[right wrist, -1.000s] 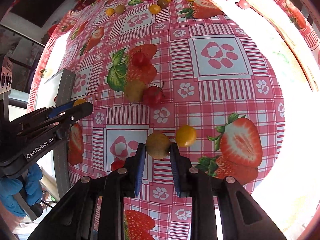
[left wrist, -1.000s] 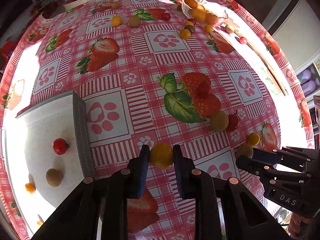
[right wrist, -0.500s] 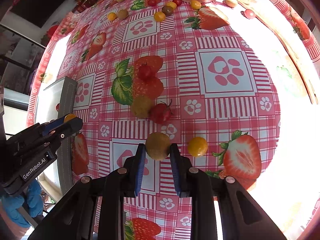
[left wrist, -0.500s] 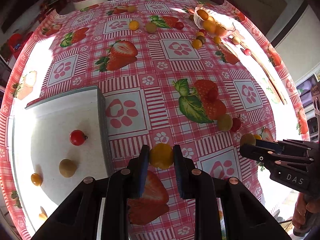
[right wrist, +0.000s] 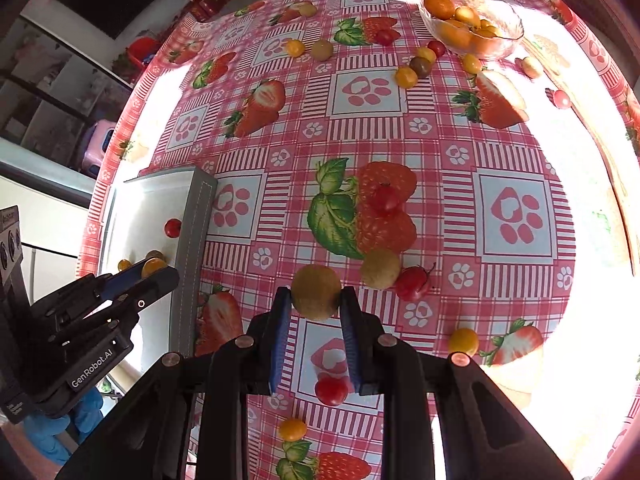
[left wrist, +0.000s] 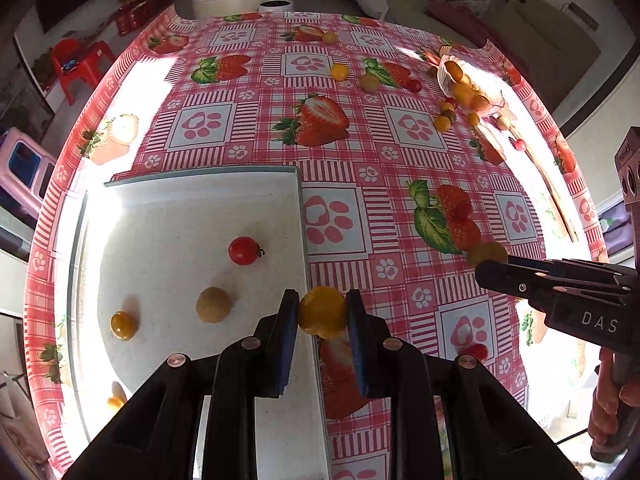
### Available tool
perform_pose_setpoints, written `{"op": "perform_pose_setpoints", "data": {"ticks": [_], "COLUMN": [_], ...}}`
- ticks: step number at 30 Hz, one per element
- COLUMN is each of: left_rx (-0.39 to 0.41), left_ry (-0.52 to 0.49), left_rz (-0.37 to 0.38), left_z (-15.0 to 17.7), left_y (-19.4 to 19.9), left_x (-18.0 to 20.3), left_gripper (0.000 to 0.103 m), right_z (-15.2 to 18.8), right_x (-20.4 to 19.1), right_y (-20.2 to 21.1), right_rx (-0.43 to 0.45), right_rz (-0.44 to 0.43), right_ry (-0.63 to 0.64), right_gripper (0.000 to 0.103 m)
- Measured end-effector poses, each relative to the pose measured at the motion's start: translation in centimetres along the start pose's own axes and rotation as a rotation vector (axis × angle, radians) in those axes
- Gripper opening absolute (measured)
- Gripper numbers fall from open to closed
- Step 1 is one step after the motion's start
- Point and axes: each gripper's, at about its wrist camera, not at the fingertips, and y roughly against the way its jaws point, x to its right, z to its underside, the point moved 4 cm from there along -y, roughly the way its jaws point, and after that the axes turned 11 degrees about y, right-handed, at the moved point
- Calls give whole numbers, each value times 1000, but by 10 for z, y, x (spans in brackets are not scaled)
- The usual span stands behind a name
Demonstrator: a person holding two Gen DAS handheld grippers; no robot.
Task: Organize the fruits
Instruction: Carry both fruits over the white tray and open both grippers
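My left gripper (left wrist: 322, 312) is shut on a yellow tomato (left wrist: 322, 311), held above the right edge of a white tray (left wrist: 168, 208). The tray holds a red tomato (left wrist: 244, 251), a tan fruit (left wrist: 213, 305) and a small orange one (left wrist: 123, 325). My right gripper (right wrist: 316, 298) is shut on a brownish-green fruit (right wrist: 316, 291), held above the tablecloth right of the tray (right wrist: 192, 236). The left gripper also shows in the right wrist view (right wrist: 154, 270), the right gripper in the left wrist view (left wrist: 490, 264).
Loose fruits lie on the strawberry-print tablecloth: a tan fruit (right wrist: 380, 269), red tomatoes (right wrist: 412, 282) (right wrist: 384, 198) (right wrist: 331, 390), yellow ones (right wrist: 463, 341) (right wrist: 292, 429). A glass bowl (right wrist: 508, 36) of orange fruits stands far right, with more fruits scattered near it.
Both grippers have risen and moved left with their fruits. The left gripper now hangs over the tray's right edge; the right gripper has left the yellow tomato behind.
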Motion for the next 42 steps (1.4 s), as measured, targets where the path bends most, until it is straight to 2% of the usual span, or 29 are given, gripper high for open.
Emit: {"op": "perform_pose_setpoints", "data": {"ticks": [12, 21, 33, 42], "left_rx": [24, 1, -3, -3], "left_ry": [139, 229, 240, 227], "left_rz": [-88, -154, -186, -202], "left_z": [18, 36, 36, 37], "left_y": [15, 0, -17, -18], "left_x": [-81, -129, -137, -136], "left_gripper": [26, 26, 26, 26], "right_z": [-31, -47, -82, -87], "right_x": [-82, -138, -178, -185], "right_y": [-22, -53, -104, -142], "right_rx": [-25, -70, -121, -193], "right_rz": [-70, -120, -105, -64], "right_ry": [169, 270, 342, 381], "right_gripper": [27, 27, 27, 28]}}
